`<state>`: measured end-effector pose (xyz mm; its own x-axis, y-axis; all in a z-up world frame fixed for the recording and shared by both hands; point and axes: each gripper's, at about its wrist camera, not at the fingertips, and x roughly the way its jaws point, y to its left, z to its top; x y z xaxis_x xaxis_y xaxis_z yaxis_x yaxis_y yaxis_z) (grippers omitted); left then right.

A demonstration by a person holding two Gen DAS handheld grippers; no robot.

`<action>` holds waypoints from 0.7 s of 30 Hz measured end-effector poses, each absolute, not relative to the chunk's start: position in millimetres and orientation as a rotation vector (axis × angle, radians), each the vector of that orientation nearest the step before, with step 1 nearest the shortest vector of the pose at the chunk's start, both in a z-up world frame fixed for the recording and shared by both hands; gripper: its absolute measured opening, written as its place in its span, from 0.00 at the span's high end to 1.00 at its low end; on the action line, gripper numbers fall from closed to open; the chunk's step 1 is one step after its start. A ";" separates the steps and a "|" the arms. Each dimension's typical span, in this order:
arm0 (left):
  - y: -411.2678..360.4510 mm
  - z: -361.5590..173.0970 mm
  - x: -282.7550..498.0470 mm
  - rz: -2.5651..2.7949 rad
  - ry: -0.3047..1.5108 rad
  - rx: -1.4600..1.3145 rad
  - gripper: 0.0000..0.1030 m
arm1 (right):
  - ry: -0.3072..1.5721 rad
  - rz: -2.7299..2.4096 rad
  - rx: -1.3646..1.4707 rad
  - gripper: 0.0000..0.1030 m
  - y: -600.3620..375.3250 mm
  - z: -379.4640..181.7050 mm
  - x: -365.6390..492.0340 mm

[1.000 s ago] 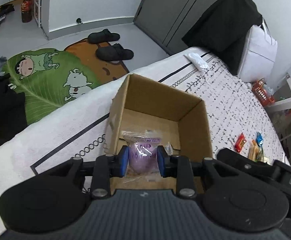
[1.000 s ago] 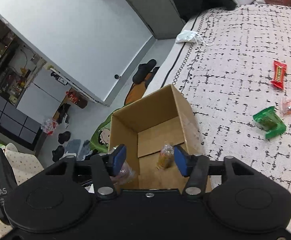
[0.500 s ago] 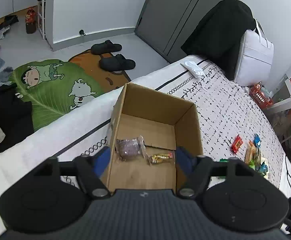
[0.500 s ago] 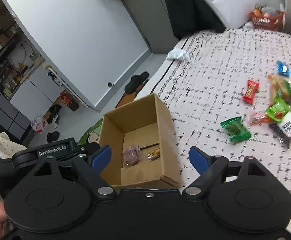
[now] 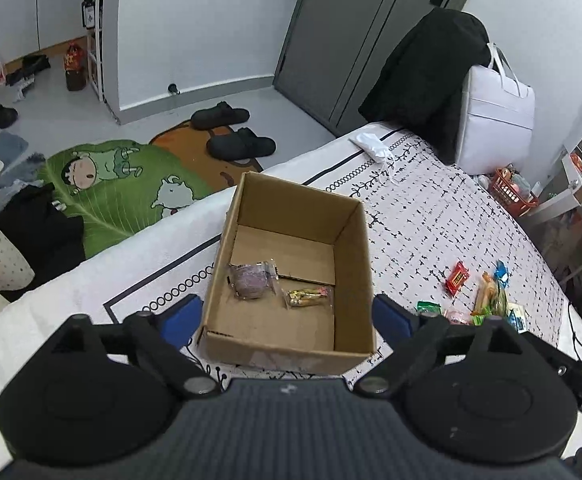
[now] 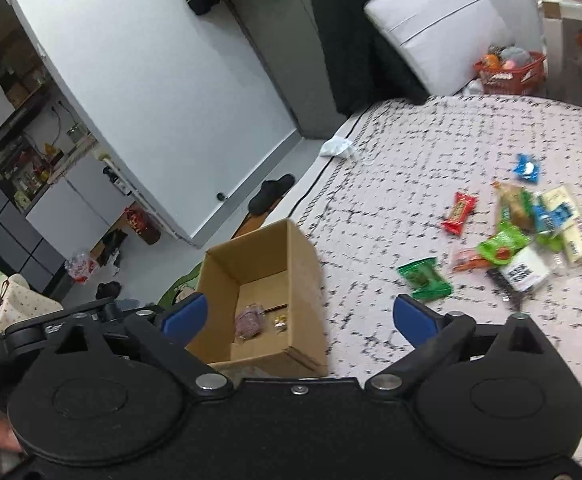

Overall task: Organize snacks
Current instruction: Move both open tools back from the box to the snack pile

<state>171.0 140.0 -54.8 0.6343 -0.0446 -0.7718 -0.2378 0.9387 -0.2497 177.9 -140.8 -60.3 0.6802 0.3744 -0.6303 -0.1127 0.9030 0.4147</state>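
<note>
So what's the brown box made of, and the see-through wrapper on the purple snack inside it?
The brown open-top box looks like matte corrugated cardboard: dull tan walls, folded flaps on its floor. The clear wrapper around the purple snack seems thin glossy plastic film, since it crinkles and catches light.

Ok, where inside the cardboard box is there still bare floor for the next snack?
The open brown cardboard box has bare floor along its near wall and by its right wall. The purple clear-wrapped snack and small gold-wrapped snack crowd the middle and left. The far strip is also bare.
</note>
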 end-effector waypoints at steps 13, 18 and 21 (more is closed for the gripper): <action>85.4 -37.1 152.1 0.071 0.823 -0.304 0.00 | 0.721 0.213 0.406 0.00 -202.9 -52.0 159.0; 60.6 -36.1 150.7 0.044 0.809 -0.293 0.00 | 0.694 0.165 0.389 0.00 -225.8 -49.7 151.3; 46.8 -35.9 149.2 0.031 0.800 -0.302 0.00 | 0.687 0.158 0.428 0.00 -243.0 -49.1 147.8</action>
